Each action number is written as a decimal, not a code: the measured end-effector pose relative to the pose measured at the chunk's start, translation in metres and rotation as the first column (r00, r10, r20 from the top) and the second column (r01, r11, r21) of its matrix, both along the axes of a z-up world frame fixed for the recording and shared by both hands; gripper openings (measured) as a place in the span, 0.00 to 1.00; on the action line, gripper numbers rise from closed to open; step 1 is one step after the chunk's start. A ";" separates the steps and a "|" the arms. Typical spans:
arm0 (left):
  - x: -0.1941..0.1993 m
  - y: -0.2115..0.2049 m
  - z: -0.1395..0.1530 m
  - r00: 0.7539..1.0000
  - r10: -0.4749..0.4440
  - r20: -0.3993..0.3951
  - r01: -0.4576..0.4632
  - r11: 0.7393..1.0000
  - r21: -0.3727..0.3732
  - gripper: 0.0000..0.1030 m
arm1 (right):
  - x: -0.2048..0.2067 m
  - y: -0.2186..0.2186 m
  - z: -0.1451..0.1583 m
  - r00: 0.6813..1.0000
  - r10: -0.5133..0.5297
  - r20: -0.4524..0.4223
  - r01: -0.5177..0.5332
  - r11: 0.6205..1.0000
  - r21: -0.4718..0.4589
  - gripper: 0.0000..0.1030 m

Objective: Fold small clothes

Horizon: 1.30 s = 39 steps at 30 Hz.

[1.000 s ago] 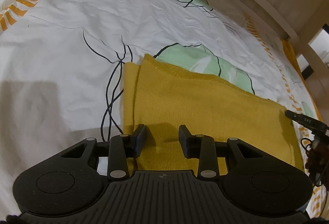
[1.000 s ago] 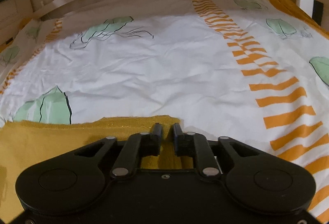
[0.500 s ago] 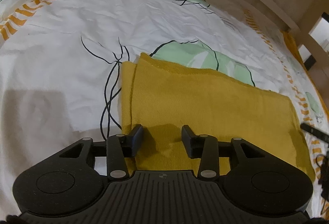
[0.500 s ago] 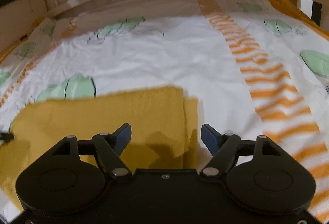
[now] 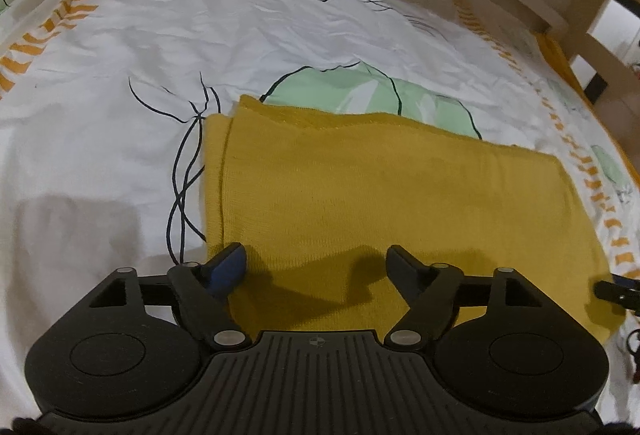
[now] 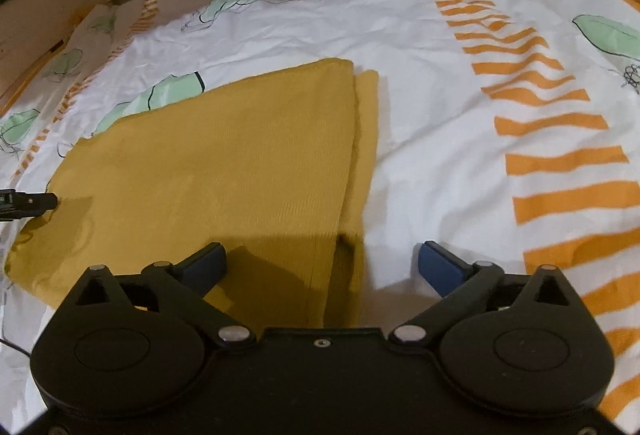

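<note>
No words, numbers or signs can be read on anything that is seen in either view.
</note>
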State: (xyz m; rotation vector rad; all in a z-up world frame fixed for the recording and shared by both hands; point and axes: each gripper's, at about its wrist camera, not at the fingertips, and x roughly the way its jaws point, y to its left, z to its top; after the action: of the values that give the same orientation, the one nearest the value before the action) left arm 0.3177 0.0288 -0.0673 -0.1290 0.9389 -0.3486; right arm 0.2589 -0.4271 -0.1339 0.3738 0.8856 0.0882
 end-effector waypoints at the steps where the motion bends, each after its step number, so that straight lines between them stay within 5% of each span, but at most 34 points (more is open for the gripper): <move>1: 0.000 -0.001 0.000 1.000 0.002 -0.001 -0.002 1.000 0.009 0.74 | -0.001 -0.001 0.000 1.000 -0.003 0.000 0.003 1.000 0.008 1.00; 9: -0.003 -0.017 -0.001 1.000 -0.008 -0.019 0.009 0.996 0.089 0.83 | -0.003 -0.001 -0.004 1.000 0.013 0.016 -0.013 1.000 0.006 1.00; 19: -0.004 -0.042 -0.005 0.999 -0.015 -0.031 0.021 0.979 0.202 0.98 | 0.009 -0.005 -0.002 0.995 0.081 -0.062 -0.080 0.997 0.020 1.00; 29: 0.015 -0.056 -0.003 0.990 0.001 -0.142 0.039 0.959 0.280 0.99 | 0.013 -0.010 -0.004 0.984 0.167 -0.068 -0.166 0.986 0.021 1.00; 39: 0.019 -0.066 -0.004 0.987 0.023 -0.161 0.033 0.941 0.337 1.00 | 0.015 -0.012 -0.005 0.980 0.194 -0.055 -0.193 0.981 0.011 1.00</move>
State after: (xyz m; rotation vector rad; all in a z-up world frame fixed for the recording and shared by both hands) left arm 0.3366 -0.0371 -0.0714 0.1636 1.1479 -0.1781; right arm 0.2739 -0.4389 -0.1391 0.2959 0.9760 0.2610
